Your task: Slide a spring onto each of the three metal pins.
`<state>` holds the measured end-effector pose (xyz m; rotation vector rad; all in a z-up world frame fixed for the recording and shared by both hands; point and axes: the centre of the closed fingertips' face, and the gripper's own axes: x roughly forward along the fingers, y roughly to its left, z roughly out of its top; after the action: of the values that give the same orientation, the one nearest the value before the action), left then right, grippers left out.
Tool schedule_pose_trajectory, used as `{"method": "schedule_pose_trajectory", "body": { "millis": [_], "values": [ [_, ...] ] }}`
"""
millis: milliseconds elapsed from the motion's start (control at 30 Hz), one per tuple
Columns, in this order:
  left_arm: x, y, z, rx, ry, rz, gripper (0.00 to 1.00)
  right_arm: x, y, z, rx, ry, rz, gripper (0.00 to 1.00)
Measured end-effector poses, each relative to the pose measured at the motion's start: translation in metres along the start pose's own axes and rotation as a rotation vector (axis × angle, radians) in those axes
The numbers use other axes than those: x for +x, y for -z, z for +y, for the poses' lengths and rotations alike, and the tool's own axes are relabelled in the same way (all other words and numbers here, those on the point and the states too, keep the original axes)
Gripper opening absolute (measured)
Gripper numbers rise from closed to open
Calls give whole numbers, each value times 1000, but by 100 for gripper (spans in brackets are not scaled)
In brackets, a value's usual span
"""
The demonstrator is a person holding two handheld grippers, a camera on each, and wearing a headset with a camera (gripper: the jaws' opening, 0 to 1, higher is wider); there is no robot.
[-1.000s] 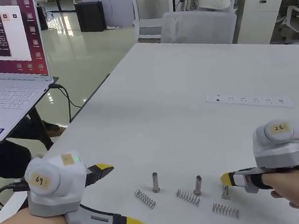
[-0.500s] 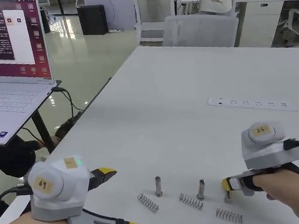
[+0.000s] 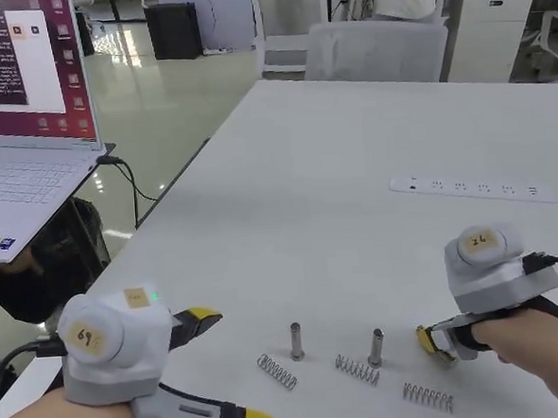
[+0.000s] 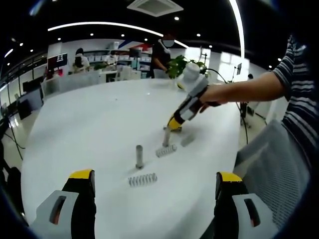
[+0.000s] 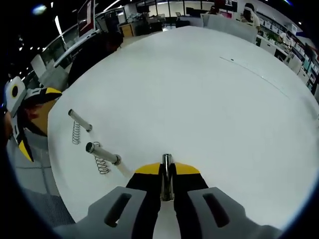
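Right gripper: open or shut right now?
Shut: the right gripper is clamped on a metal pin. In the right gripper view its yellow-tipped fingers press against both sides of the pin, with no gap.

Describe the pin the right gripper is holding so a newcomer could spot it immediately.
Start at the white table and find the springs lying near the person's edge. At the right end of that row is the right gripper. The pin is clamped between its yellow-tipped jaws, while the other two pins stand free.
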<state>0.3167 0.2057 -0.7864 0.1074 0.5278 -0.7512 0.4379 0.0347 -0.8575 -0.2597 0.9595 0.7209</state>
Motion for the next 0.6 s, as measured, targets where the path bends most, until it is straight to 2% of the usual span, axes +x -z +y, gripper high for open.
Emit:
{"method": "schedule_pose_trajectory", "body": {
  "millis": [133, 233, 300, 433, 600],
  "values": [
    [-1, 0, 1, -2, -4, -1, 98, -4, 4, 1, 22, -23, -33, 5],
    [-2, 0, 2, -2, -9, -1, 98, -8, 5, 2, 43, -50, -81, 5],
    [-2, 0, 4, -4, -13, -4, 98, -12, 5, 1, 47, -50, -110, 5],
    [-1, -2, 4, -5, -15, -8, 98, -20, -5, 3, -7, -73, -212, 5],
    [-1, -3, 2, -2, -12, -8, 98, -30, -7, 9, -44, -81, -258, 5]
  ]
}}
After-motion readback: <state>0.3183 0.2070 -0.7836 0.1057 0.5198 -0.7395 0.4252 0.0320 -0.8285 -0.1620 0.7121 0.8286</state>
